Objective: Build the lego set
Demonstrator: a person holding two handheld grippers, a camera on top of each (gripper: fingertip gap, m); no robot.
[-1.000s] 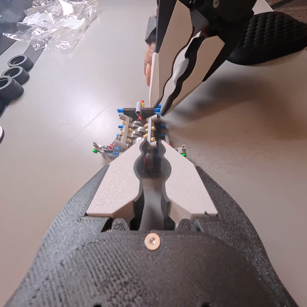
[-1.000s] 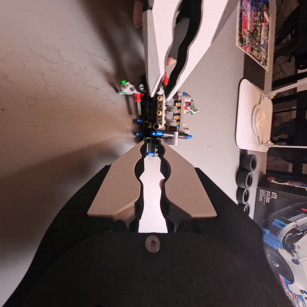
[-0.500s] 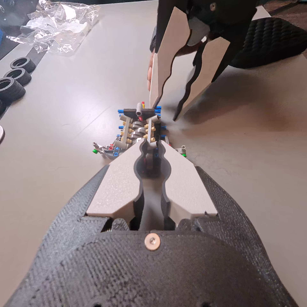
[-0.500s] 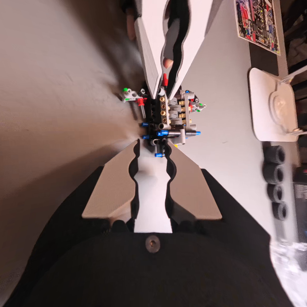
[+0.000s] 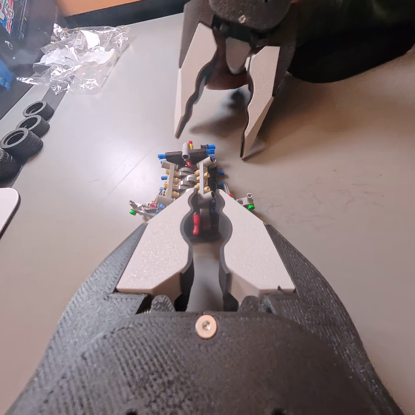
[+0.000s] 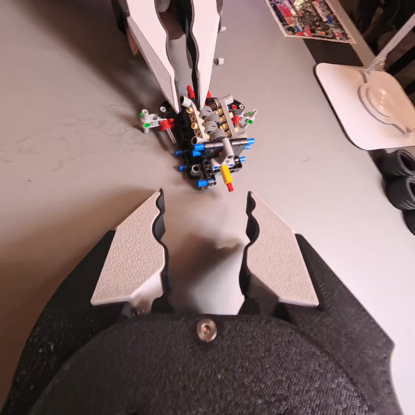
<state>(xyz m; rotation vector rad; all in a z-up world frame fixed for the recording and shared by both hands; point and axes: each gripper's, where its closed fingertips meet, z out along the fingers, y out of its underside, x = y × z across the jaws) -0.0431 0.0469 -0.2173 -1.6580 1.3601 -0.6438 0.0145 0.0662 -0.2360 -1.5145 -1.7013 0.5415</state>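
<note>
The lego assembly [image 5: 190,175] is a small black and grey chassis with tan, blue, red and green pins, lying on the grey table. My left gripper [image 5: 205,193] is shut on its near end, and a red pin shows between the fingers. In the right wrist view the same assembly [image 6: 213,139] lies ahead, with the left gripper [image 6: 189,107] clamped on its far end. My right gripper [image 6: 204,193] is open and empty, just short of the end with the yellow pin. It also shows in the left wrist view [image 5: 210,146], open, beyond the assembly.
Several black tyres [image 5: 22,137] and an empty clear plastic bag [image 5: 78,56] lie at the left. In the right wrist view a white stand base [image 6: 350,107], an instruction booklet [image 6: 310,20], tyres [image 6: 399,166] and a small loose grey piece [image 6: 219,60] are on the table. There is about 7 cm between the tips of the two grippers. From the right gripper's tips to the white stand base [image 6: 350,107] is close to 25 cm.
My right gripper let go of the assembly's end, opened wide and drew back from it. My left gripper kept its hold and the assembly stayed in place.
</note>
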